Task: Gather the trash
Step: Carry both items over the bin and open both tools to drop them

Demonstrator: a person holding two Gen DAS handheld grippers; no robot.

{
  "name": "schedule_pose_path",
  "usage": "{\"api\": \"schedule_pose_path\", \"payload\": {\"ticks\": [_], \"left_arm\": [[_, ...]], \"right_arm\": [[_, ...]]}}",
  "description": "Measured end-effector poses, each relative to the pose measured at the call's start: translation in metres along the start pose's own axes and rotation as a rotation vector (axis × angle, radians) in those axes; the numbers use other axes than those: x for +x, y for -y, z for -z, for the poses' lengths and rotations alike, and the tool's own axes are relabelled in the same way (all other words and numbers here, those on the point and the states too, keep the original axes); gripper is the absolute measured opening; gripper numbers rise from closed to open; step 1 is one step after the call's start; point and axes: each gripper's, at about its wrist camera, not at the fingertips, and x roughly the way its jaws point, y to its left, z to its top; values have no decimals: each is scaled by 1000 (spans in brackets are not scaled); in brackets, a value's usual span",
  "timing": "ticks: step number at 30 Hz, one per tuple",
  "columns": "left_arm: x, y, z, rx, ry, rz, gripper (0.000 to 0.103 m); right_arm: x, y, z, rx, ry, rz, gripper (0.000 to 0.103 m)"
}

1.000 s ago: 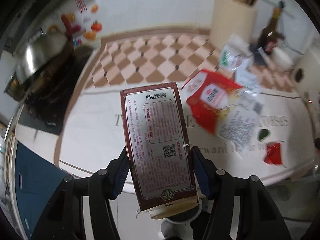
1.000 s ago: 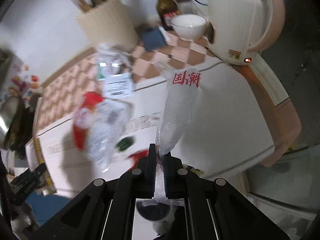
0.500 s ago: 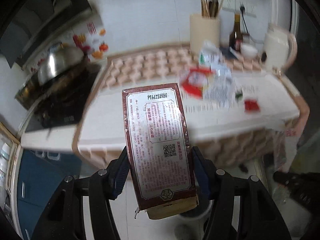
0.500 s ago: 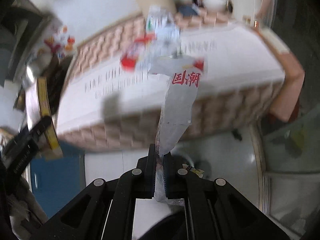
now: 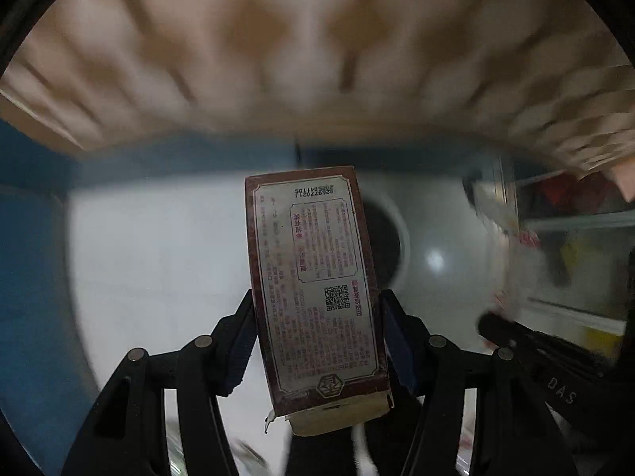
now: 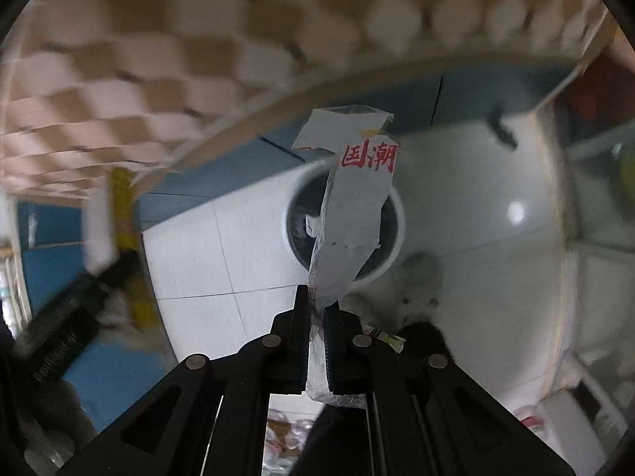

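My left gripper (image 5: 315, 317) is shut on a dark red carton (image 5: 313, 277) with a white printed label and QR code, held upright. Behind it a round white trash bin (image 5: 391, 238) with a dark inside shows on the floor. My right gripper (image 6: 316, 309) is shut on a clear plastic wrapper (image 6: 349, 206) with red characters, which hangs in front of the same white bin (image 6: 293, 198). The left gripper with its carton (image 6: 119, 206) shows blurred at the left of the right wrist view. The right gripper (image 5: 532, 345) shows at the right of the left wrist view.
The checkered counter front (image 6: 119, 71) hangs over the top of both views. Blue cabinet doors (image 5: 31, 277) stand below it. The floor has pale glossy tiles (image 6: 496, 246). A glass-fronted shelf (image 5: 575, 238) stands to the right. Some litter (image 6: 381, 335) lies on the floor by the bin.
Both grippers have swung down from the countertop to face the floor and the trash bin. The carton and the wrapper stay gripped. The counter items have left view.
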Motion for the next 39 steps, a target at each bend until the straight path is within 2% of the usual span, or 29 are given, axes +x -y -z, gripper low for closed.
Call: {"api": "schedule_pose_path", "payload": {"ticks": [4,7,11,13,16,18,19,20,21,22,23,24,26,28,30,32,35,39], "left_arm": [[117,-17,-17,-67,-163,131,56],[185,-30,-29,-120,-250,180,56],[235,-36,-43,-143,-310,179,59],[254,-37,-46,-150,-336,187,59],[266,-32,-46,-127,-341,158,61],[266,-29,-44,-108,-325,134,75],[264,-27,-43,-97,-315,110,95],[262,-27,-42,-87,-305,90,103],[259,-29,-40,-79,-298,71,103],[256,-31,-40,-78,-291,52,103],[253,-31,-39,-78,-282,36,103],[247,-31,-37,-77,-271,17,103],[235,-40,-34,-80,-235,-13,103],[214,-44,-28,-76,-172,-61,103],[192,-43,-20,-63,-127,-115,103],[174,-50,-14,-58,-105,-139,103],[137,-48,-2,-53,-92,-158,103],[75,-34,11,-50,-64,-152,103]], "right_arm": [[101,33,-17,45,-66,-60,6],[168,54,-27,64,-109,-130,6],[237,74,-34,89,-167,-154,6],[259,83,-36,102,-186,-154,6],[285,92,-40,113,-214,-153,7],[296,96,-44,105,-233,-136,7],[301,97,-46,104,-239,-114,10],[305,96,-49,97,-252,-89,19],[307,97,-50,89,-256,-64,27],[306,98,-52,84,-254,-47,47],[306,99,-52,76,-251,-23,60],[304,99,-53,66,-245,2,65],[296,95,-54,35,-231,62,86],[287,90,-54,8,-212,124,100],[274,82,-53,-28,-191,175,101],[259,74,-52,-52,-175,203,101],[231,63,-46,-98,-144,248,102],[174,36,-34,-141,-103,260,102]]}}
